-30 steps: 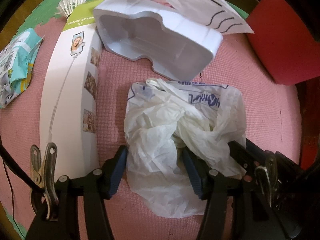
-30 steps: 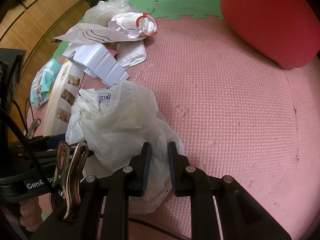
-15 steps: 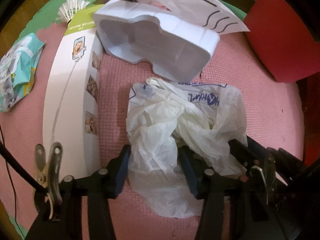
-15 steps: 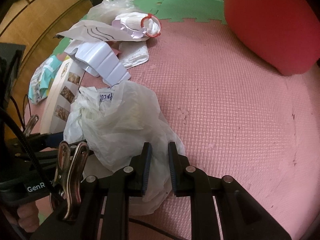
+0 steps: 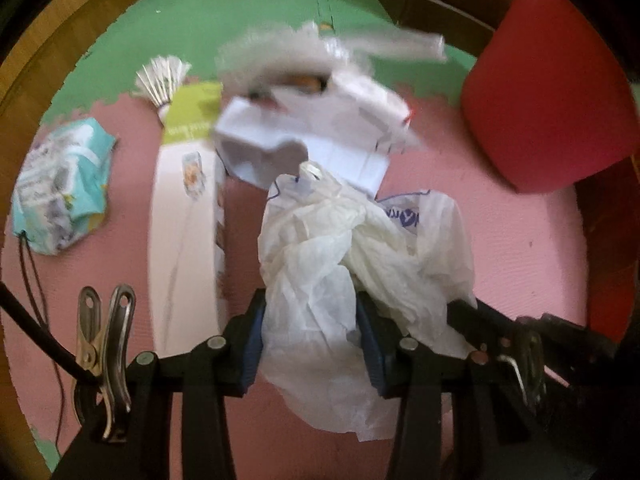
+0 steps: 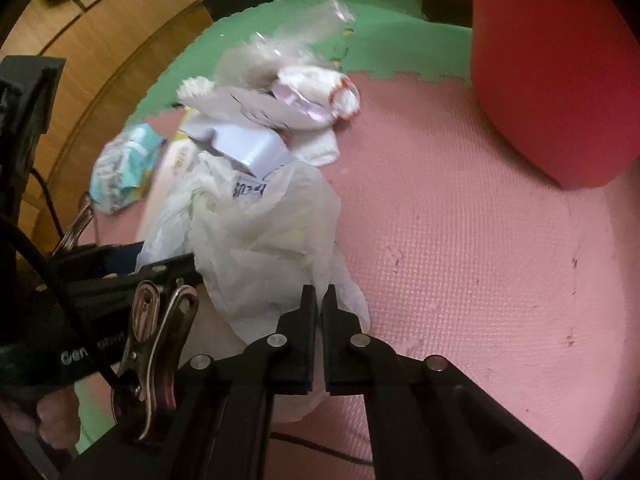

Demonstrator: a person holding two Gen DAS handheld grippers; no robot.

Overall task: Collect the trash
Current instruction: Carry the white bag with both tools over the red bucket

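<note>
A crumpled white plastic bag [image 5: 340,248] with blue print hangs just above the pink foam mat [image 5: 520,260]. My left gripper [image 5: 310,332] is shut on its lower fold, the blue pads [image 5: 252,336] pressing in from both sides. In the right wrist view the same plastic bag [image 6: 260,232] bulges to the left, and my right gripper [image 6: 319,300] is shut on a thin edge of it. Further trash lies behind the bag: a white moulded tray [image 5: 260,148], a long white box [image 5: 184,220] and blurred paper and clear wrappers [image 5: 332,52].
A red cushion [image 5: 548,104] stands at the right. A teal wipes pack [image 5: 60,184] and a shuttlecock [image 5: 162,80] lie at the left. A crumpled white wrapper with a red ring [image 6: 320,92] sits behind the pile. Green mat [image 6: 380,32] and wooden furniture [image 6: 100,40] border the far side.
Both grippers have risen and taken the bag up with them. The right jaws have closed on the bag's edge. The left jaws have narrowed onto its fold.
</note>
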